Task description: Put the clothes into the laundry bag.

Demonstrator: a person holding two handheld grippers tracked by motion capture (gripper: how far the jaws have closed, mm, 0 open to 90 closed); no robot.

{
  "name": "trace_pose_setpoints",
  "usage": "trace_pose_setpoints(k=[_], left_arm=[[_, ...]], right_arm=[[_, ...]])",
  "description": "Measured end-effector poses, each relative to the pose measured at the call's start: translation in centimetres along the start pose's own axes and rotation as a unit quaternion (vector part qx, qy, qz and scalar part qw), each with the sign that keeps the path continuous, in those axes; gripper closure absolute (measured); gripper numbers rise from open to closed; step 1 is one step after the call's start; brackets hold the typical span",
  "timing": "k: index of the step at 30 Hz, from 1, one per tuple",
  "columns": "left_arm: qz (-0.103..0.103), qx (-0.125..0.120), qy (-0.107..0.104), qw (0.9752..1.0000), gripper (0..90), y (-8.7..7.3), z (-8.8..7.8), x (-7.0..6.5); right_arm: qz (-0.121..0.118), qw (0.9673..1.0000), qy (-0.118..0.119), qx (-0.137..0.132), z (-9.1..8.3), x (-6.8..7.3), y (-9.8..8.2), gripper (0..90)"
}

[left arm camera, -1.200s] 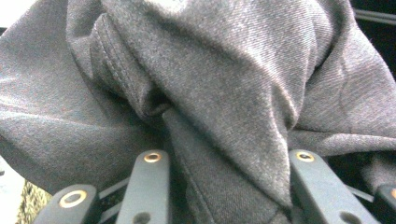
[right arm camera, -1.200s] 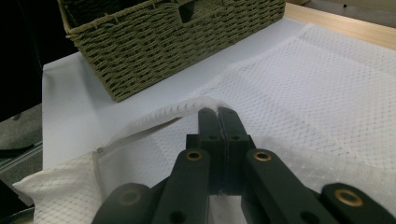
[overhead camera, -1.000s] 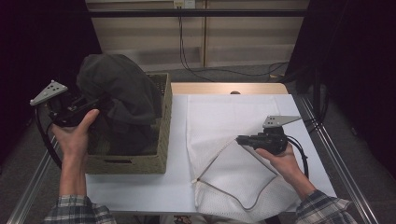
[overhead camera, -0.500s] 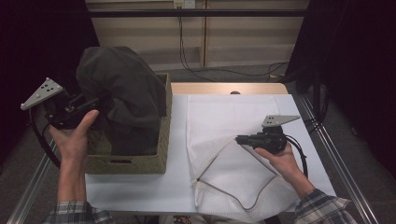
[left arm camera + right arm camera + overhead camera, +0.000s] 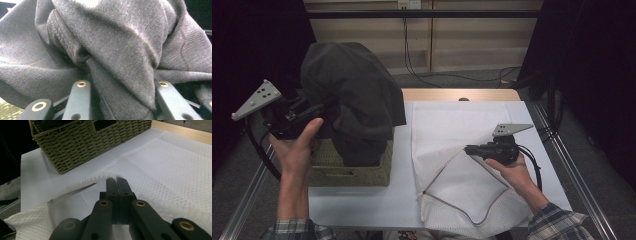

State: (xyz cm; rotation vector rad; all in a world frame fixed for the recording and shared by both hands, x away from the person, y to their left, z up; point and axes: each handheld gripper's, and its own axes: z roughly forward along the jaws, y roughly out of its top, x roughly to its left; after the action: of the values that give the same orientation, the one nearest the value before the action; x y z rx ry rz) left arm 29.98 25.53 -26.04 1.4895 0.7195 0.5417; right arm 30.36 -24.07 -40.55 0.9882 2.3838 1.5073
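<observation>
Left gripper (image 5: 314,112) jaws clamp dark grey cloth garment (image 5: 352,95) above woven basket (image 5: 357,170); right gripper (image 5: 116,182) jaws pinch white mesh bag (image 5: 472,135) rim; next, likely garment into bag.

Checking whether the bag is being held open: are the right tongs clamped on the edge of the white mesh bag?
Yes: the right tongs are shut on the raised rim of the white mesh bag.

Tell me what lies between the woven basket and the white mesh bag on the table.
Nothing: in the high view a bare strip of white table separates the woven olive basket from the white mesh laundry bag.
</observation>
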Motion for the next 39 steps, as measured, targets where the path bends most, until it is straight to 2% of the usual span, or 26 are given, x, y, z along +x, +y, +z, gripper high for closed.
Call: trace_pose_setpoints(k=[3,7,11,13,16,17,19,24,26,27,28,29,30,34,37,38,39], left_arm=[[0.008,0.007,-0.016,0.9998,65.0,-0.6,0.6,-1.1],[0.025,0.011,-0.034,0.9991,64.9,-0.4,1.6,-2.5],[0.03,0.007,-0.055,0.998,65.0,0.2,2.4,-3.3],[0.025,0.001,-0.059,0.9979,65.0,0.5,2.7,-3.9],[0.035,-0.001,-0.079,0.9963,65.0,1.3,3.1,-4.9],[0.03,-0.006,-0.08,0.9964,64.9,1.4,3.2,-5.1],[0.031,-0.008,-0.087,0.9957,65.0,1.8,3.5,-5.6],[0.041,-0.008,-0.111,0.9929,65.0,2.5,4.3,-7.2],[0.043,-0.009,-0.121,0.9917,64.9,2.4,4.5,-8.0],[0.036,-0.015,-0.123,0.9917,64.9,2.1,4.5,-8.6],[0.046,-0.015,-0.128,0.9906,64.9,1.9,4.4,-9.1],[0.039,-0.016,-0.137,0.9897,64.9,1.6,4.5,-9.6],[0.037,-0.012,-0.145,0.9886,64.8,1.3,4.6,-10.0],[0.041,0.003,-0.156,0.9869,64.8,0.2,5.4,-11.3],[0.045,0.019,-0.171,0.984,64.8,-0.5,6.3,-12.3],[0.04,0.019,-0.174,0.9837,64.7,-0.7,6.5,-12.6],[0.041,0.025,-0.181,0.9823,64.7,-1.0,6.8,-12.9]], right_arm=[[-0.001,1.0,0.0,0.0,0.1,0.0,0.0,89.8],[0.0,1.0,0.0,0.0,0.2,0.0,0.0,89.8],[0.001,1.0,0.0,0.0,0.2,0.0,0.1,89.8],[0.002,1.0,0.002,-0.002,0.1,0.0,0.1,89.9],[0.003,1.0,-0.001,-0.001,0.1,-0.1,0.2,89.9],[0.005,1.0,0.0,-0.003,0.1,-0.2,0.2,89.9],[0.007,1.0,-0.001,-0.006,0.1,-0.4,0.3,89.8],[0.01,0.9999,-0.002,-0.01,0.0,-0.6,0.2,89.9],[0.01,0.9999,-0.002,-0.013,-0.1,-0.6,0.3,89.9],[0.01,0.9998,-0.002,-0.014,-0.1,-0.6,0.3,89.9],[0.009,0.9998,-0.003,-0.016,-0.2,-0.6,0.3,89.9],[0.01,0.9998,-0.002,-0.017,-0.3,-0.6,0.3,89.9],[0.011,0.9998,-0.003,-0.017,-0.3,-0.6,0.3,89.9],[0.013,0.9997,-0.002,-0.019,-0.4,-0.6,0.3,89.9],[0.009,0.9998,-0.001,-0.02,-0.3,-0.6,0.4,89.9],[0.011,0.9998,0.0,-0.02,-0.3,-0.5,0.4,89.9],[0.011,0.9997,0.001,-0.02,-0.3,-0.5,0.4,89.9]])
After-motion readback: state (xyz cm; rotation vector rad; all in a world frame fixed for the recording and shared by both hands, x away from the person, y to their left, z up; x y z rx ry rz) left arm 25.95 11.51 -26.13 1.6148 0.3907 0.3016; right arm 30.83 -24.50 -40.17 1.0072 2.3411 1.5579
